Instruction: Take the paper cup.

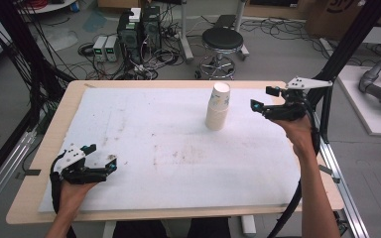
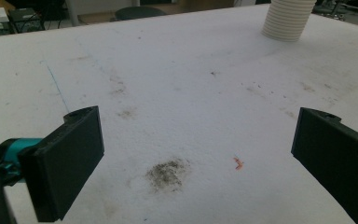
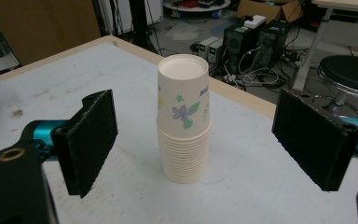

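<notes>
A stack of upside-down paper cups with a flower print stands on the white mat, right of centre toward the far edge. My right gripper hovers open just to the right of the stack, level with its upper half. In the right gripper view the cup stack stands ahead, centred between the two wide-apart jaws, not touched. My left gripper rests open at the near left corner of the mat. In the left gripper view the stack's base shows far off at the top right.
The mat carries dirt smudges and a small orange scrap. The wooden table edge frames the mat. Beyond the table stand a black stool, computer towers and tangled cables on the floor.
</notes>
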Demonstrator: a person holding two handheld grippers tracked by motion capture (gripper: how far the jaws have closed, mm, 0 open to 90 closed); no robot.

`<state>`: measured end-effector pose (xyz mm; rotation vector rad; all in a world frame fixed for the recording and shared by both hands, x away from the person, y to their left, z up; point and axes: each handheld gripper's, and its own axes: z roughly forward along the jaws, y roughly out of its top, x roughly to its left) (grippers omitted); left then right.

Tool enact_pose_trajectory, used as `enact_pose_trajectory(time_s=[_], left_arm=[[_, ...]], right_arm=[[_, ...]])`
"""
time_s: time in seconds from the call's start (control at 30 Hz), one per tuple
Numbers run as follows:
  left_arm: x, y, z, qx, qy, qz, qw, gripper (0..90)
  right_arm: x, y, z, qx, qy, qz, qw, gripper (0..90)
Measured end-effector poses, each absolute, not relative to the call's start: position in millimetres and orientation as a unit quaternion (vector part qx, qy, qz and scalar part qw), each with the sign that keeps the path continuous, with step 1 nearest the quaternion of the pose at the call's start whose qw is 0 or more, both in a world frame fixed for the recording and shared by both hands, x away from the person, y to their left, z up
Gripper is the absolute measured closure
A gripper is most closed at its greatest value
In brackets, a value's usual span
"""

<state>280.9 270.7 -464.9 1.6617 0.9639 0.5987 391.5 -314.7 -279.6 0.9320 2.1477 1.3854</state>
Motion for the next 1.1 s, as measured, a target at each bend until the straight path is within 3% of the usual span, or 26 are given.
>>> enact_pose_trajectory(time_s=[0.8, 1.1], left_arm=[[281.8, 270.4, -464.9, 0.699, 0.406, 0.25, 0.533, 2.3], [280.6, 269.3, -464.8, 0.7, 0.403, 0.255, 0.532, 2.3]], right_arm=[[463.8, -293.1, -243.2, 0.291, 0.837, 0.432, 0.167, 14.3], [483.6, -272.3, -248.2, 0.275, 0.867, 0.39, 0.14, 14.3]])
